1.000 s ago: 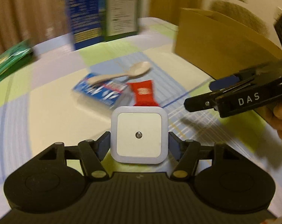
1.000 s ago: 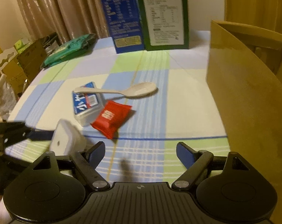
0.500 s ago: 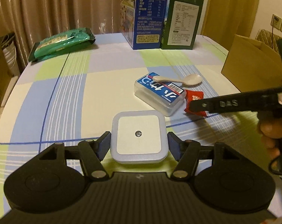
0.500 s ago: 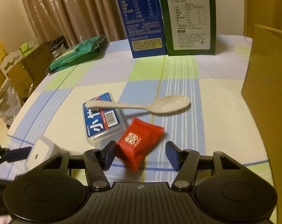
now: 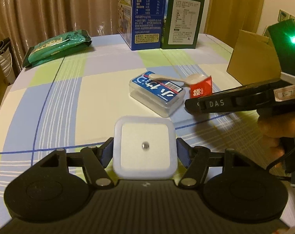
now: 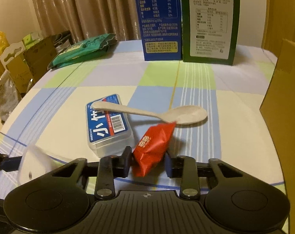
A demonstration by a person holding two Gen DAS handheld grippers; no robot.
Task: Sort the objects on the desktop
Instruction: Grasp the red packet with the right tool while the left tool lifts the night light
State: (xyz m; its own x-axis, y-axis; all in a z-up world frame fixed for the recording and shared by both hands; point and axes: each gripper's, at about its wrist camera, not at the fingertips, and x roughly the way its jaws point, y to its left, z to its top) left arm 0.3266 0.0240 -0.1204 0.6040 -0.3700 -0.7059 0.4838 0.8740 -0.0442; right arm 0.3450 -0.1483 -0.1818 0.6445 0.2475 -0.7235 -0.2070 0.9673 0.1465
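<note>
Right gripper (image 6: 148, 162) advanced, closing on red packet (image 6: 154, 146) | left gripper (image 5: 144, 152) holds white square (angled down)

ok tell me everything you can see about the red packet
The red packet is a small, crinkled, shiny pouch, foil or plastic by its look, with a round white printed mark on its face. It stands tilted, one corner raised toward the bowl of the white spoon. It sits between the fingers of the right hand-held gripper, whose jaws are closing on it, beside the clear box with the blue label.
</note>
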